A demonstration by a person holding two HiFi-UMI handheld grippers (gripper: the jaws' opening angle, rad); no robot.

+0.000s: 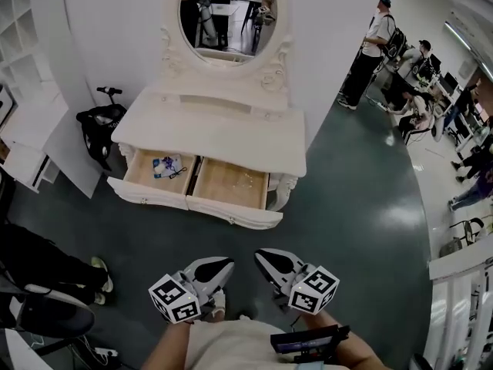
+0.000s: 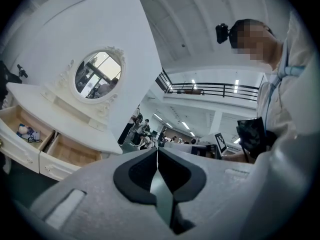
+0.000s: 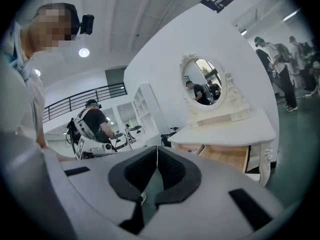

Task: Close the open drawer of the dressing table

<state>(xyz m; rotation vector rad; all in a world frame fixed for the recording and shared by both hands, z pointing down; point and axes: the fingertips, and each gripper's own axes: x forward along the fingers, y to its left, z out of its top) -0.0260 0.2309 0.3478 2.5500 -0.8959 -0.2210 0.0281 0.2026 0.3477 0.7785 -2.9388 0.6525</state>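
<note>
Green floor [image 1: 362, 206]; dressing table [image 1: 223, 129] drawers [image 1: 223, 185] open; left gripper [image 1: 225, 265], right gripper [image 1: 262, 256] jaws clenched, empty.

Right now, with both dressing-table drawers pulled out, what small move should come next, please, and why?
I would probably bring both shut grippers forward: the left gripper and right gripper are empty and well short of the dressing table, whose left drawer and right drawer both stand open.
</note>
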